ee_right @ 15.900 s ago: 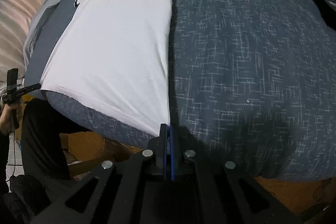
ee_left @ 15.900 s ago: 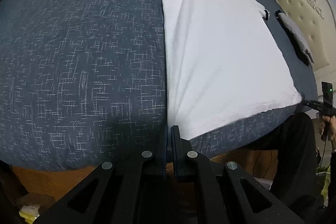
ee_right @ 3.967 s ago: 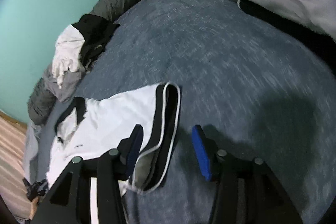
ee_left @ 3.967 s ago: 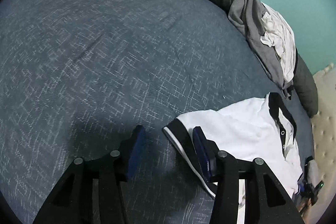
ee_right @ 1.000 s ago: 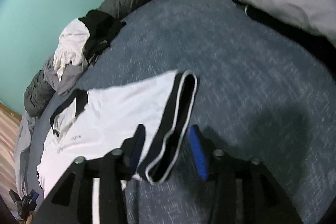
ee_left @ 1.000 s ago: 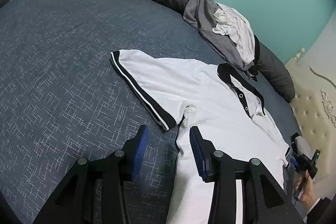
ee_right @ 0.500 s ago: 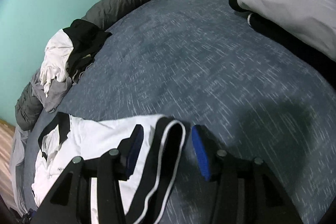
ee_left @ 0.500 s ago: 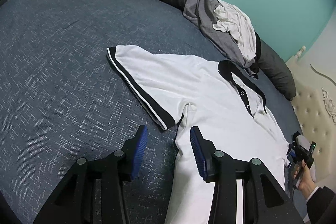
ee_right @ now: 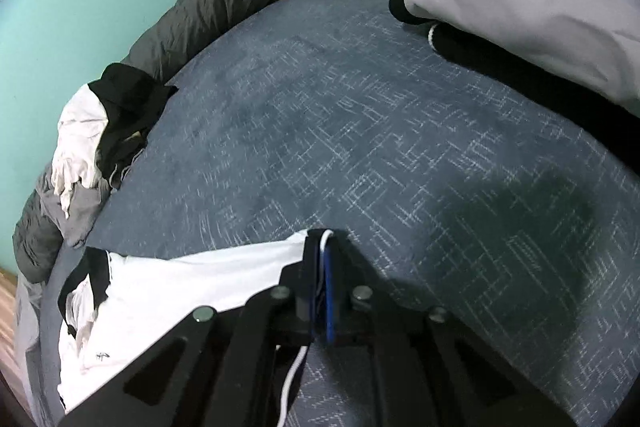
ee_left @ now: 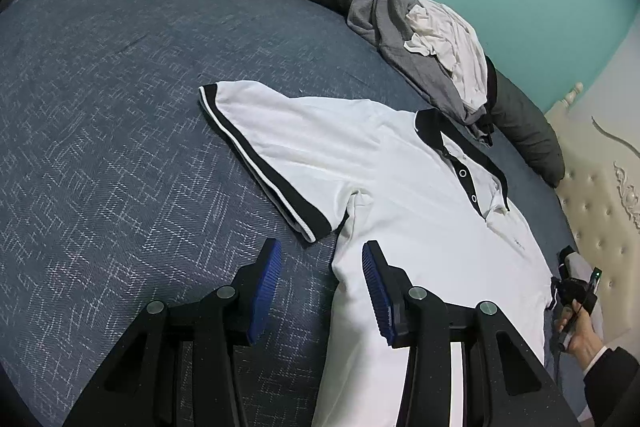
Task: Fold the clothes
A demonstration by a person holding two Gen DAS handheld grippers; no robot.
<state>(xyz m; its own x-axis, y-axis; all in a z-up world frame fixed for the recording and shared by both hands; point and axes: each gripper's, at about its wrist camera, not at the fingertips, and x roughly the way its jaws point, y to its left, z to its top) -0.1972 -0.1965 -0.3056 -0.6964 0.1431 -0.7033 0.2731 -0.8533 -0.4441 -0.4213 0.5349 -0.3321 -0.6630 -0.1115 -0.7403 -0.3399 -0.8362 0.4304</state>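
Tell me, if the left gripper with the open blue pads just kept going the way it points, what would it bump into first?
Probably the white polo shirt: the left gripper aims at its side edge near the underarm, though depth is hard to judge and it might meet the blue bedspread first.

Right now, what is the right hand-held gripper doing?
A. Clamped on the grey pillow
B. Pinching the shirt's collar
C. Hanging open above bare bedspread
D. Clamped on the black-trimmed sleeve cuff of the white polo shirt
D: in the right wrist view the right hand-held gripper has just closed, its blue pads pinching the white polo shirt at the black-and-white sleeve cuff.
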